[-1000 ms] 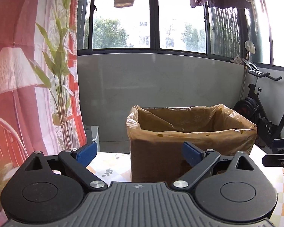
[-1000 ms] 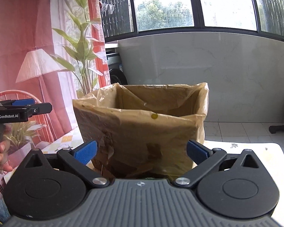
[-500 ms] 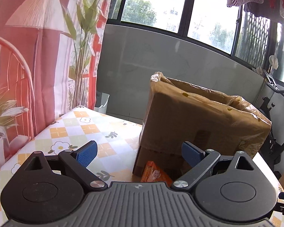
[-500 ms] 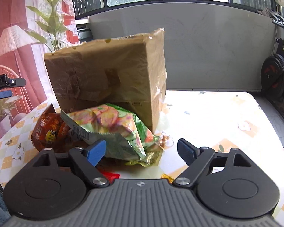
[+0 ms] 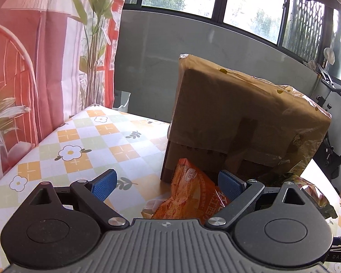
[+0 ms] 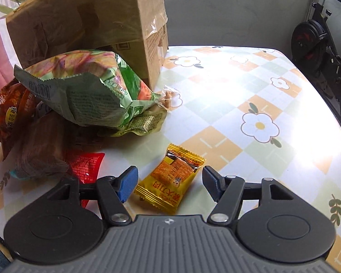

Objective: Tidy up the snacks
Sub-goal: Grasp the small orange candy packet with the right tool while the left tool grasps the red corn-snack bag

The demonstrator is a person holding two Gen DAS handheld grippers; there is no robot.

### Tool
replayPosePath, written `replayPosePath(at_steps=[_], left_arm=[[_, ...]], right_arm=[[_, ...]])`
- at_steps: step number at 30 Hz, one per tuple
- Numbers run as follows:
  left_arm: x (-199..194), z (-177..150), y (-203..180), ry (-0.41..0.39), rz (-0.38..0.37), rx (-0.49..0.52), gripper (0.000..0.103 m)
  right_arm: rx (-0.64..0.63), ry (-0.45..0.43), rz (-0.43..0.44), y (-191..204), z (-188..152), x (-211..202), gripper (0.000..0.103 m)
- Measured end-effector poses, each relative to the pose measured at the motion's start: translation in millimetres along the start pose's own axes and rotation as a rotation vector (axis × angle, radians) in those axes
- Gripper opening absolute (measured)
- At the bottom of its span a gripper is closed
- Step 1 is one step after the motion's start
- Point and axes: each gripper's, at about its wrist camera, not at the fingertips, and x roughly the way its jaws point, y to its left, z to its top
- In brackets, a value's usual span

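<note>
Right wrist view: the right gripper (image 6: 169,185) points down at the table, its jaws closing, with a small yellow snack packet (image 6: 170,178) lying flat on the flowered tablecloth (image 6: 250,104) between the blue pads; neither pad touches it yet. Just left of it sits a red wrapper (image 6: 85,165), then a brown crinkled packet (image 6: 39,146). Beyond those, a big green snack bag (image 6: 84,88) leans on the heap, with an orange-brown bag (image 6: 10,111) at its left, all up against the cardboard box (image 6: 91,16) lined with plastic. From the left wrist, the left gripper (image 5: 168,185) hangs wide open and holds nothing, above an orange snack bag (image 5: 188,195) lying at the foot of the box (image 5: 238,118). A pink curtain (image 5: 34,56) hangs behind.
</note>
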Motion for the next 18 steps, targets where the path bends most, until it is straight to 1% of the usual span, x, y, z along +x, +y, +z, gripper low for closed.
replayPosePath(at_steps=[2, 3, 5, 6, 9, 12, 15, 18], left_arm=[[2.9, -2.7, -1.0, 0.015, -0.009, 0.003, 0.097], [4.5, -4.5, -2.6, 0.023, -0.009, 0.010, 0.097], [7.2, -6.7, -6.3, 0.042, -0.010, 0.024, 0.097], [8.6, -8.5, -7.7, 0.050, -0.021, 0.030, 0.097], [10.6, -13.8, -12.1, 0.058, -0.055, 0.062, 0.097], [12.4, -16.6, -18.1, 0.055, -0.072, 0.109, 0.097], [17.4, -17.2, -23.2, 0.066, -0.106, 0.129, 0.097], [25.5, -19.9, -28.8, 0.064, -0.104, 0.170, 0.097]], right_arm=[[0.030, 0.003, 0.006, -1.5, 1.6, 3.5, 0.057], [0.044, -0.004, 0.008, -2.4, 2.0, 3.8, 0.052], [0.038, -0.004, 0.013, -1.2, 3.8, 5.9, 0.041], [0.025, -0.005, 0.007, 0.2, 3.9, 5.6, 0.038], [0.007, -0.003, 0.017, 4.5, 6.1, 6.0, 0.035], [-0.009, 0.002, 0.039, 8.7, 6.4, 6.7, 0.035], [-0.010, -0.001, 0.042, 9.1, 5.8, 8.1, 0.035], [-0.003, -0.004, 0.051, 7.1, 4.9, 9.0, 0.035]])
